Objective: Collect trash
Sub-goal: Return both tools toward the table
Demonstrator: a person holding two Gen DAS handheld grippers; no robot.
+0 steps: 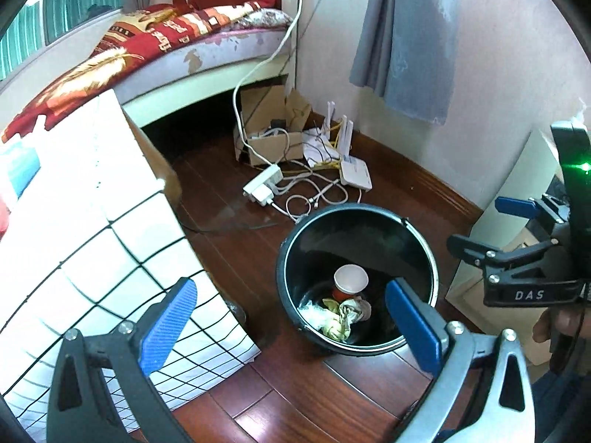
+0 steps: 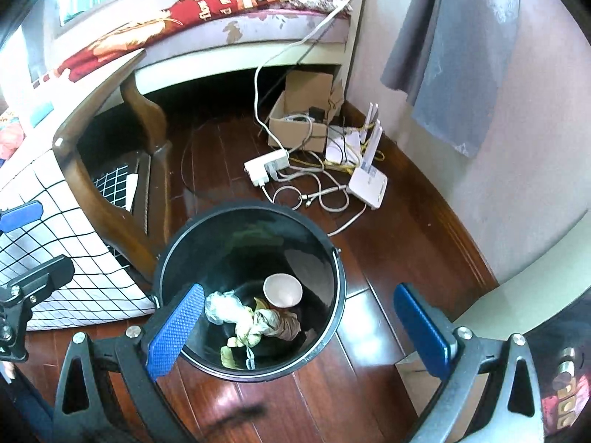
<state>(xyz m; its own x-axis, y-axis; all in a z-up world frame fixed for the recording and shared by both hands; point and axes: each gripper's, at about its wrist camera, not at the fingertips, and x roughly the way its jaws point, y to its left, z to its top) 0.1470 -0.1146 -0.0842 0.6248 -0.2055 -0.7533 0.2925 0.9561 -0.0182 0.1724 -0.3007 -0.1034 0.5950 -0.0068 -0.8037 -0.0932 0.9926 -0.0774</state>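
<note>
Both grippers empty above bin

Left gripper point(image 1: 291, 317) and right gripper point(image 2: 299, 328) hang wide, holding nothing. Cup point(image 2: 282, 289) and wrappers point(image 2: 258, 326) lie in the black bin point(image 2: 332, 247). Risk: cables point(image 2: 314, 192) at 12 o'clock could snag.

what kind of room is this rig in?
Likely a home bedroom: a bed with a patterned blanket, a wood floor, and a router and power strip by the wall.

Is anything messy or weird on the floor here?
Yes. White cables lie tangled on the floor beside a power strip and router, spilling from an open cardboard box. The trash sits inside the black bin.
</note>
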